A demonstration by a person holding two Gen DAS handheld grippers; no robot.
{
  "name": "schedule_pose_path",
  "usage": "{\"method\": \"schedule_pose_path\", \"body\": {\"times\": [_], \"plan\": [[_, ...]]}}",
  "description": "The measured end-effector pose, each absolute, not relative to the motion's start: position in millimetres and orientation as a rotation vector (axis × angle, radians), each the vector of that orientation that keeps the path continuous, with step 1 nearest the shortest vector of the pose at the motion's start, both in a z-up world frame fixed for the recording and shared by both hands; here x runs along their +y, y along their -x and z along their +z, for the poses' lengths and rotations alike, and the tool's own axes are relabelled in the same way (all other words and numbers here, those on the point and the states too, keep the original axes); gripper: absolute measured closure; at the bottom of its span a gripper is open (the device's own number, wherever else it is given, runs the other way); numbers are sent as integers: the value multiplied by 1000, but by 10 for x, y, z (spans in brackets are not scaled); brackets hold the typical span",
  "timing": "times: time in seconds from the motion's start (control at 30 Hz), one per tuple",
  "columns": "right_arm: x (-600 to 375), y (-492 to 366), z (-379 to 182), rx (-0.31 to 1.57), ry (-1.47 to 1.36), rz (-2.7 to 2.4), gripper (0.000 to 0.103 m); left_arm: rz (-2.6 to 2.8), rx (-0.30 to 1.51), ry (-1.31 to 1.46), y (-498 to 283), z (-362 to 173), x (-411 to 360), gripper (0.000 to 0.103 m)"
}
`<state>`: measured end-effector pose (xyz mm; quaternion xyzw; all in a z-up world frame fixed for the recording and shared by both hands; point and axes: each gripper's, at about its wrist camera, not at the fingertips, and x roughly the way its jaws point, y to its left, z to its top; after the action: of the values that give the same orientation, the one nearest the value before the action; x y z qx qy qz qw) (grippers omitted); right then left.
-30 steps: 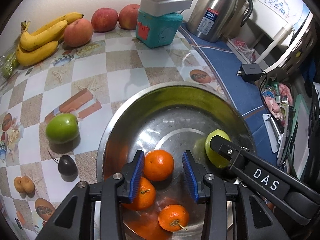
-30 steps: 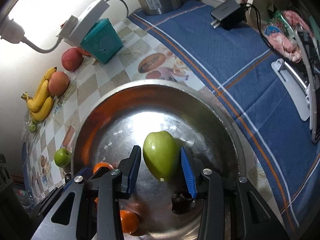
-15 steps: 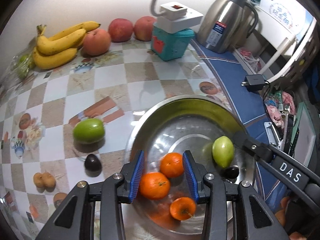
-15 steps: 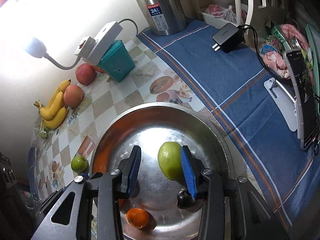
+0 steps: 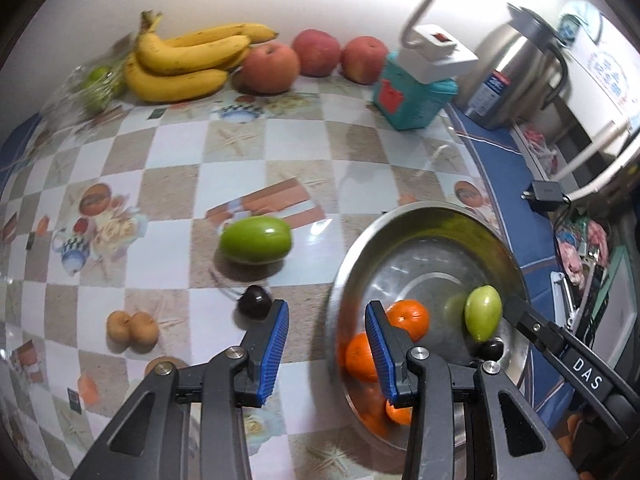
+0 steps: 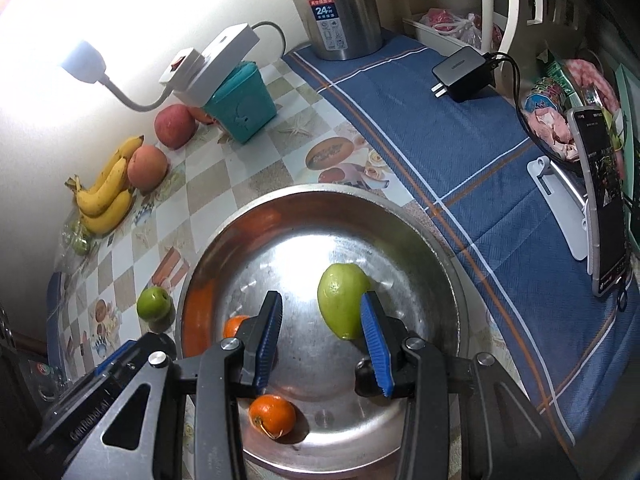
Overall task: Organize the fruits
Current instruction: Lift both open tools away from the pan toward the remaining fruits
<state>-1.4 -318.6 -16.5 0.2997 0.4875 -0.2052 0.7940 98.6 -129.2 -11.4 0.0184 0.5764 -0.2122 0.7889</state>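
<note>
Checkered surface carries a steel bowl holding oranges, a green fruit and what may be a dark plum. Both grippers, left and right, hover with jaws apart, empty.

"DAS" on right hand-held gripper arm; "24" on steel flask label.

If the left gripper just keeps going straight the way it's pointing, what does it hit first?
Probably bare tablecloth, just outside the metal bowl's rim. The left gripper is open, empty, between the dark plum and bowl; depth unclear.
</note>
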Motion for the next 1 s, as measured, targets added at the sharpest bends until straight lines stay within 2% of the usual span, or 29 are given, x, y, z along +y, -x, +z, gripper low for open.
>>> {"method": "schedule_pose_path", "body": {"times": [0.37,0.6,0.67,0.7,0.8,0.87,0.93,1.0], "plan": [[-3083,30,-169,1082,-629,-422,61,-378,1296,-4,-971,-141,-1038,59],[-3058,23,-172,1089,-614,-423,61,-367,1311,16,-967,-142,-983,52],[-3053,13,-186,1095,-607,-424,57,-363,1315,17,-966,-147,-979,42],[-3053,10,-190,1096,-600,-424,53,-357,1316,15,-965,-151,-978,41],[-3043,-1,-205,1102,-586,-425,51,-342,1322,5,-967,-175,-974,37],[-3032,-12,-222,1110,-577,-424,48,-332,1330,5,-974,-199,-964,31],[-3019,-19,-232,1114,-571,-424,33,-317,1336,4,-981,-222,-943,28],[-3001,-27,-233,1116,-560,-421,32,-301,1339,4,-992,-244,-920,25]]}}
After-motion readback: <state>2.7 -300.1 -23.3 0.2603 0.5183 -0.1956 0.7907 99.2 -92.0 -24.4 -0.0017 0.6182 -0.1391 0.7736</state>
